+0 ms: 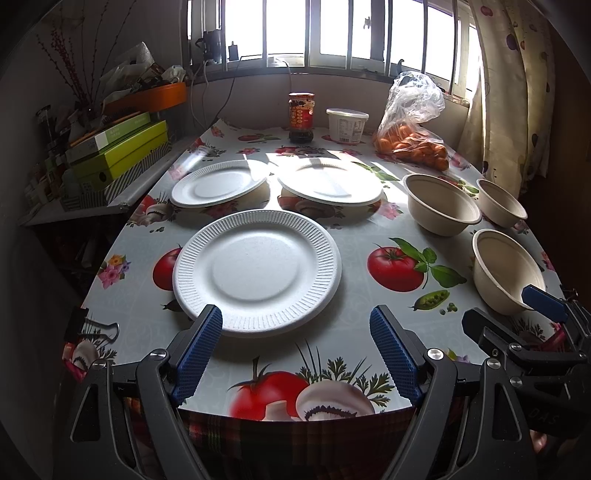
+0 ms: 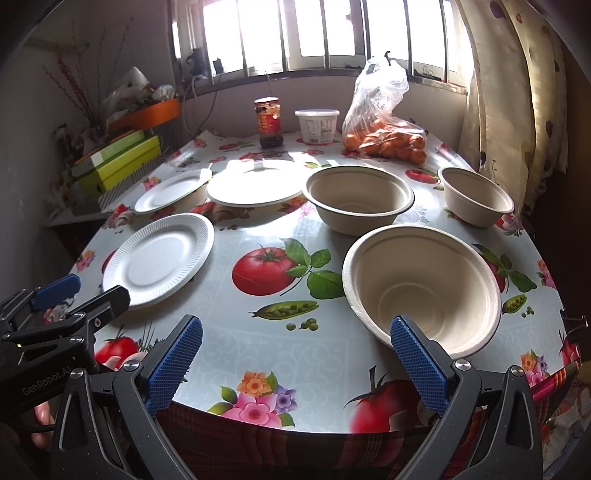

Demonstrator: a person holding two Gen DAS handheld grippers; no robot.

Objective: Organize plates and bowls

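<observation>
left gripper body point(image 2: 48, 384): white print "GenRobot.AI", seen in right wrist view | right gripper body point(image 1: 546, 415): faint embossed "DAS" | jar point(image 1: 301, 117) at table's far edge: red-yellow label, print too small to read | white tub point(image 1: 347, 125) beside it: label unreadable

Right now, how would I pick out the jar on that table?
Look to the table's far edge under the barred window. The jar stands there, left of a white tub. It alone is tall, with a red label and dark contents.
</observation>
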